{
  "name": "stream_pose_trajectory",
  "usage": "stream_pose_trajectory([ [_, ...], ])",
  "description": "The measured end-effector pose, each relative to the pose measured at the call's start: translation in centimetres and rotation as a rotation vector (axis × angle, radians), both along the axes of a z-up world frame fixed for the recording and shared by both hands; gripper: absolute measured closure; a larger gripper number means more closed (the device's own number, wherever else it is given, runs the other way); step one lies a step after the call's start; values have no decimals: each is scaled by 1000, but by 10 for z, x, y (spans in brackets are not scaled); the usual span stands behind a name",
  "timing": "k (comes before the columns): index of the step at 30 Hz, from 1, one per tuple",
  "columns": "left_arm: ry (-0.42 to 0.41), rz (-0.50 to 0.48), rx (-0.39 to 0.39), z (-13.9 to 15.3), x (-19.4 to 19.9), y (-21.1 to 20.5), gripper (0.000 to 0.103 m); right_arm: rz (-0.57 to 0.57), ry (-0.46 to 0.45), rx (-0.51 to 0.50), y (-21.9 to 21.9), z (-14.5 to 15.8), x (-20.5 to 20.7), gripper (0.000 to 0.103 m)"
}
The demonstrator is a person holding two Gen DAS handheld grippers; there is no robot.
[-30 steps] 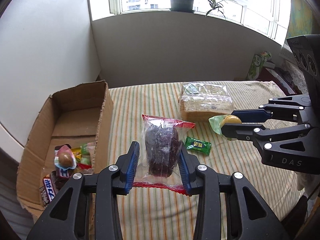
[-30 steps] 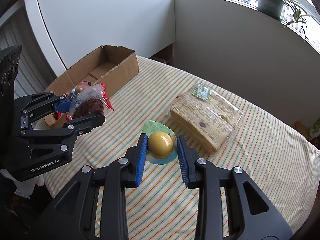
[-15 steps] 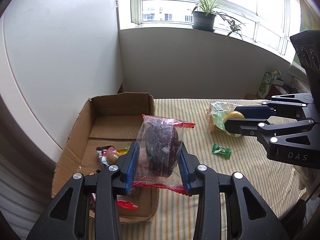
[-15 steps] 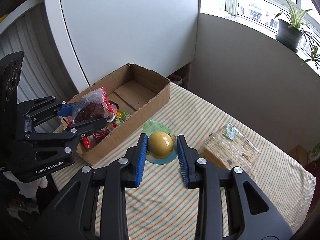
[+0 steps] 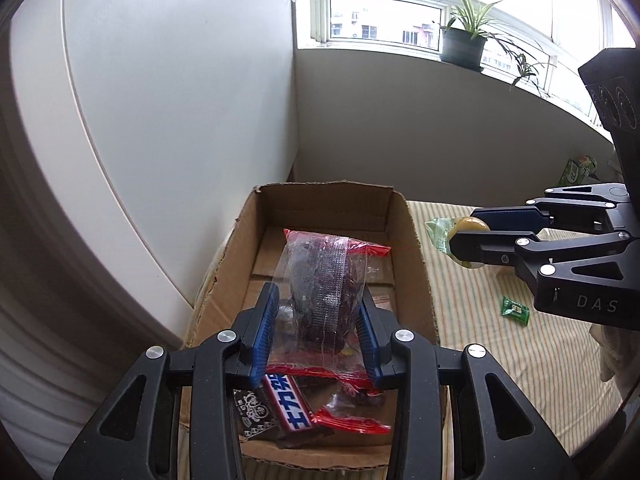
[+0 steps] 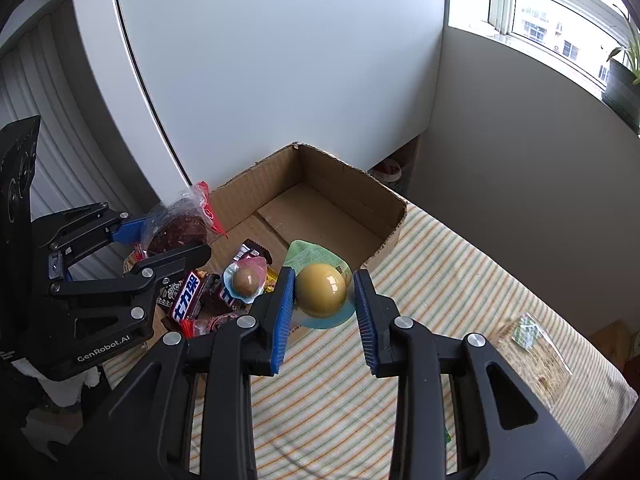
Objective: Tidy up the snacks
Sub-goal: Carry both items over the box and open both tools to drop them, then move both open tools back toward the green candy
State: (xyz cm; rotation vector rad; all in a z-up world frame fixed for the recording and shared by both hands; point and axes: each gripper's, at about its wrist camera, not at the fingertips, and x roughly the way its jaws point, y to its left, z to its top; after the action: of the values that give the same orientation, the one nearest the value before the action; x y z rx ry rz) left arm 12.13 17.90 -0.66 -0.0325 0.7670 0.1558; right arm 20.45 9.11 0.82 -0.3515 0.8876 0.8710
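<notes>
"DAS" on right tool (image 5: 470,236), "GenRobot.AI" on left tool (image 6: 170,242), "士力架" on chocolate bar (image 5: 290,402)

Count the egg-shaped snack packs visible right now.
2. One egg pack is clamped in the right tool; the other egg pack lies in the cardboard box. More may be hidden under wrappers.

Soft daylight from the window (image 5: 384,20) blows out its panes; fisheye bending and dark vignetting frame sharp centres.

box (image 5: 416,264): matt cardboard | bag (image 5: 324,280): glossy clear plastic | tablecloth (image 6: 440,300): striped cloth
</notes>
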Motion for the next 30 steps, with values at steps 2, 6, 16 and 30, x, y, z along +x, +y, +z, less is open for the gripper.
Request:
stream_pose_trajectory([
  [2,6,6,-1,-4,3,5,67,8,2,-7,10,-6,4,72],
  [6,17,15,-4,-11,10,13,67,18,14,-17,27,-16,13,72],
  [16,41,30,-14,-22,20,24,65,28,40,-18,43,-32,26,70],
  [30,29,53,-6,-18,17,29,53,3,20,-6,30,-22,21,48],
])
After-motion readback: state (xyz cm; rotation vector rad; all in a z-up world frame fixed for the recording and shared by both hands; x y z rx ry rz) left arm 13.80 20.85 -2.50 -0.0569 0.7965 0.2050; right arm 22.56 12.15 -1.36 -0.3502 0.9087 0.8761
